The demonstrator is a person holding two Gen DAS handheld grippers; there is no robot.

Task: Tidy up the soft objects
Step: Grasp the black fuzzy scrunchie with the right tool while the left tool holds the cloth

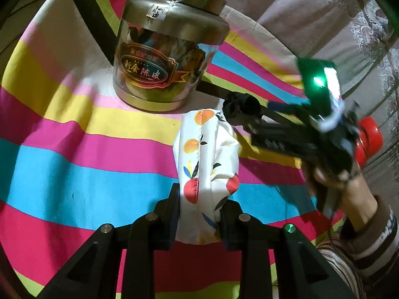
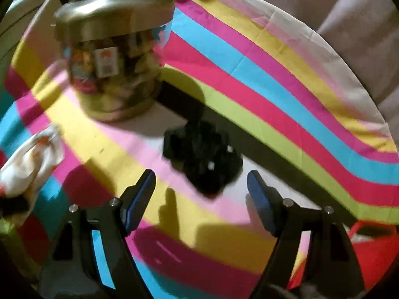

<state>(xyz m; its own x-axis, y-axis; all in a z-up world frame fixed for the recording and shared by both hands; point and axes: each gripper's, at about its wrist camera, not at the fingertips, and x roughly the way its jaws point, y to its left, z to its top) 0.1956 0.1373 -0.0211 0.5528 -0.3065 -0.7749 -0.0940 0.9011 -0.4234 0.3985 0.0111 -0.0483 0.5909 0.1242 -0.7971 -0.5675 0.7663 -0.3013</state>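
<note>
A white cloth with an orange and red fruit print [image 1: 207, 154] is bunched up and held off the striped tablecloth [image 1: 74, 164]; my left gripper [image 1: 202, 199] is shut on its lower part. The same cloth shows blurred at the left edge of the right wrist view [image 2: 30, 159]. A crumpled black soft item [image 2: 204, 157] lies on the tablecloth [image 2: 274, 92] beside the jar. My right gripper [image 2: 200, 177] hangs open just above and in front of it, blue pads [image 2: 139, 199] wide apart, nothing between them. From the left wrist view the right gripper [image 1: 259, 119] reaches in from the right, held by a hand [image 1: 344, 189].
A large clear jar with a metal lid and gold label [image 1: 169, 57] stands at the back of the table, seen blurred in the right wrist view [image 2: 112, 57]. A red object [image 1: 369, 137] sits off the right edge. Beige patterned fabric [image 1: 369, 25] lies behind.
</note>
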